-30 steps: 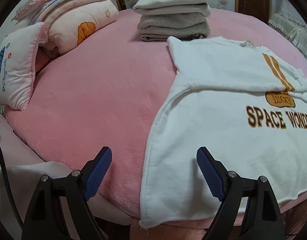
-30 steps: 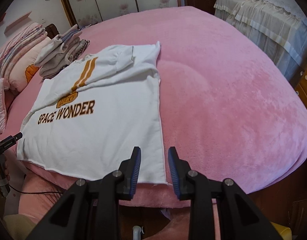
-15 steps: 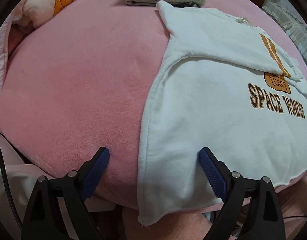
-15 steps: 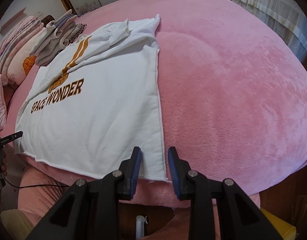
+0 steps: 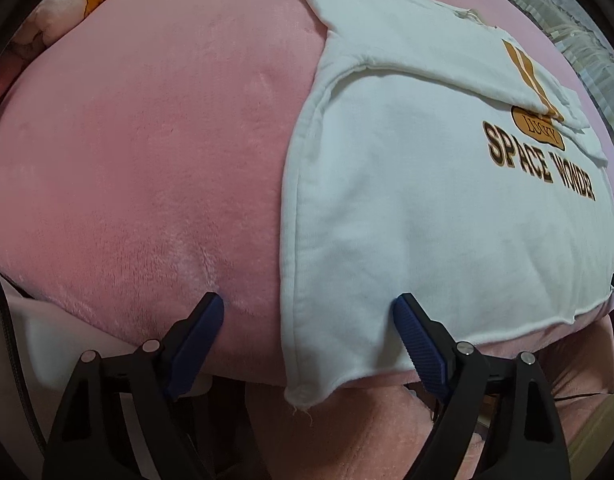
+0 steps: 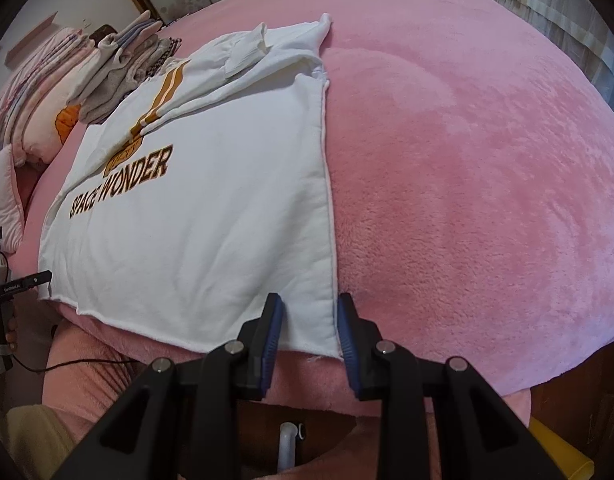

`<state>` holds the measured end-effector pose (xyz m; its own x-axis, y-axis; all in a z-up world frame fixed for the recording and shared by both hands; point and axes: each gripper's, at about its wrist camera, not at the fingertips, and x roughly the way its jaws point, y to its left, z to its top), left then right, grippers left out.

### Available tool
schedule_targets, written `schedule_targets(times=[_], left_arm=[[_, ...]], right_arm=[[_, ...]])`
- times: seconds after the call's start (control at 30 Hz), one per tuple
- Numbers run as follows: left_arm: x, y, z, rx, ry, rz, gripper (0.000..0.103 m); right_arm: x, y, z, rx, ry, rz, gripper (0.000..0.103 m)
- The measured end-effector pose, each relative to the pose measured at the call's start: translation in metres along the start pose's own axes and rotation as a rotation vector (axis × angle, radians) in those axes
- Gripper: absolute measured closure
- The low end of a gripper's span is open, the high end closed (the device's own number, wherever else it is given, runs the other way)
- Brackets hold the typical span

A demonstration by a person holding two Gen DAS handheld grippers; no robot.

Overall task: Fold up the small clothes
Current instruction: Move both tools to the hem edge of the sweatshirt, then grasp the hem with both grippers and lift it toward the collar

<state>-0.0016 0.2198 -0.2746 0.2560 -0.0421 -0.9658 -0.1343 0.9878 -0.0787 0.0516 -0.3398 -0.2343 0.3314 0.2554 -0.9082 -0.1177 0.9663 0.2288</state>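
A white top (image 5: pixel 427 216) with brown letters is lying flat on a big pink blanket (image 5: pixel 147 152), and its sleeves are already lying folded in across the chest. Its bottom edge is hanging a little over the blanket's near side. The step in hand looks like taking hold of the two bottom corners. The left gripper (image 5: pixel 309 340) is sitting at the top's near left corner, its jaws wide and closing, with the corner between them but not pinched. The right gripper (image 6: pixel 310 334) is sitting at the top's near right corner with its jaws narrow, standing on each side of the side edge; the pads do not look pressed on the cloth. Next, I think both grippers need to pinch the corners and carry the bottom edge toward the collar. The top is looking thick, soft and square-ish, with a raw, thready hem. The blanket is looking fuzzy and puffy. Beyond the top's collar, folded gray clothes (image 6: pixel 119 64) are sitting in a pile.
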Motion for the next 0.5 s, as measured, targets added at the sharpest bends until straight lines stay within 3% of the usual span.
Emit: schedule_targets(times=[0.17,0.5], left_arm=[[-0.002,0.002,-0.015,0.0,0.0,-0.021,0.031],[-0.001,0.005,-0.019,-0.004,-0.01,-0.028,0.034]], right_arm=[[0.001,-0.001,0.001,0.004,0.013,0.013,0.075],[0.003,-0.005,0.001,0.024,0.024,0.032,0.075]])
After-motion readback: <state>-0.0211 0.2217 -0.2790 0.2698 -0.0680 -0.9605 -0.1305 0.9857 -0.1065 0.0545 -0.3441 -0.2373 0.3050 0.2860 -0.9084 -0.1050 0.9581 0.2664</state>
